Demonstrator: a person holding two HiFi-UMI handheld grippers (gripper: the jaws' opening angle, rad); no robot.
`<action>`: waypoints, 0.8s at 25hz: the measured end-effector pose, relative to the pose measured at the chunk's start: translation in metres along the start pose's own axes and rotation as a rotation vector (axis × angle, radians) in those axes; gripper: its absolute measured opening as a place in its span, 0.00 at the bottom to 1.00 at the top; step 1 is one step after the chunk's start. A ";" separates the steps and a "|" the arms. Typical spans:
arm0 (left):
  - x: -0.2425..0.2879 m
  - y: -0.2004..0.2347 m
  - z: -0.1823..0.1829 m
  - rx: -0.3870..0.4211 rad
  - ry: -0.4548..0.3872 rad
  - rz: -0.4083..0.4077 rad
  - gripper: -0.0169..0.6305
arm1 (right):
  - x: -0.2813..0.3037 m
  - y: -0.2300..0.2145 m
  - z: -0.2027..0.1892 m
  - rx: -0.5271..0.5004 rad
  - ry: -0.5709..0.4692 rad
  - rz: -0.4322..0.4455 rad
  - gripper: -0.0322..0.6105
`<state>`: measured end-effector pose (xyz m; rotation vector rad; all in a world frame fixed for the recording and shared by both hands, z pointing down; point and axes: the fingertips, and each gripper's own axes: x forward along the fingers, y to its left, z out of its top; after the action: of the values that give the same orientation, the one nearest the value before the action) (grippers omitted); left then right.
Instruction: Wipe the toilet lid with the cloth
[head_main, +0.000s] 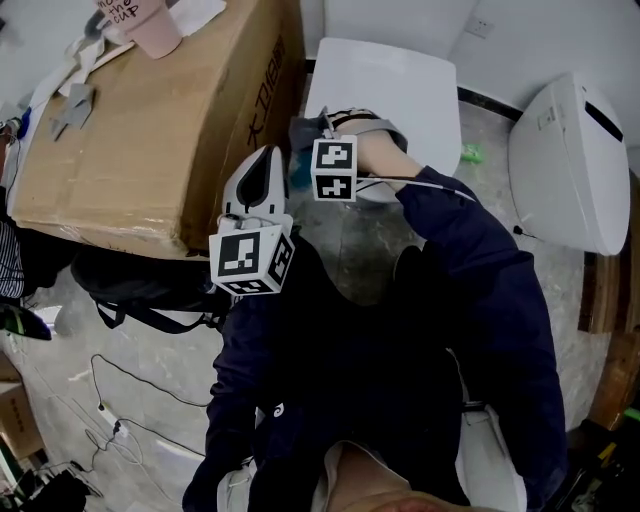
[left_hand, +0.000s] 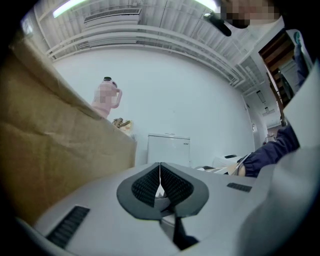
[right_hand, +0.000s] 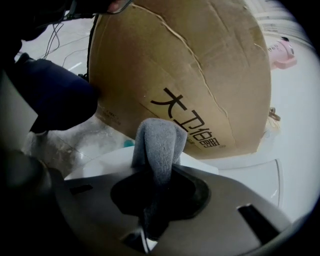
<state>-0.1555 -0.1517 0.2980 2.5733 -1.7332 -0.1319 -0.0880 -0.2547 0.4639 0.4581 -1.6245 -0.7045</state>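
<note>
A grey cloth (right_hand: 158, 144) stands up folded between the jaws of my right gripper (right_hand: 156, 170), which is shut on it. In the head view that gripper (head_main: 305, 135) sits at the near left corner of the white toilet lid (head_main: 395, 85), with the cloth (head_main: 303, 130) showing as a dark wad at its tip. The lid's white surface (right_hand: 107, 162) lies right under the cloth. My left gripper (head_main: 266, 156) hovers beside the cardboard box, off the lid. Its ribbed pads (left_hand: 147, 184) meet with nothing between them.
A big cardboard box (head_main: 150, 120) stands close on the left, with a pink cup (head_main: 152, 30) on top. A second white toilet (head_main: 570, 165) is at the right. Cables (head_main: 120, 400) and a black bag (head_main: 140, 280) lie on the marble floor.
</note>
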 end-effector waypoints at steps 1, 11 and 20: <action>0.001 0.000 0.000 0.002 0.002 -0.001 0.05 | 0.000 0.000 -0.001 0.037 -0.013 0.007 0.15; 0.011 0.000 -0.004 0.008 0.010 0.000 0.05 | -0.043 -0.026 -0.006 0.497 -0.271 -0.143 0.15; 0.023 0.002 -0.002 0.002 -0.002 0.009 0.05 | -0.139 -0.058 -0.005 1.019 -0.704 -0.305 0.15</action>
<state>-0.1487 -0.1743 0.2989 2.5675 -1.7459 -0.1334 -0.0639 -0.2080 0.3229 1.3125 -2.5776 -0.1823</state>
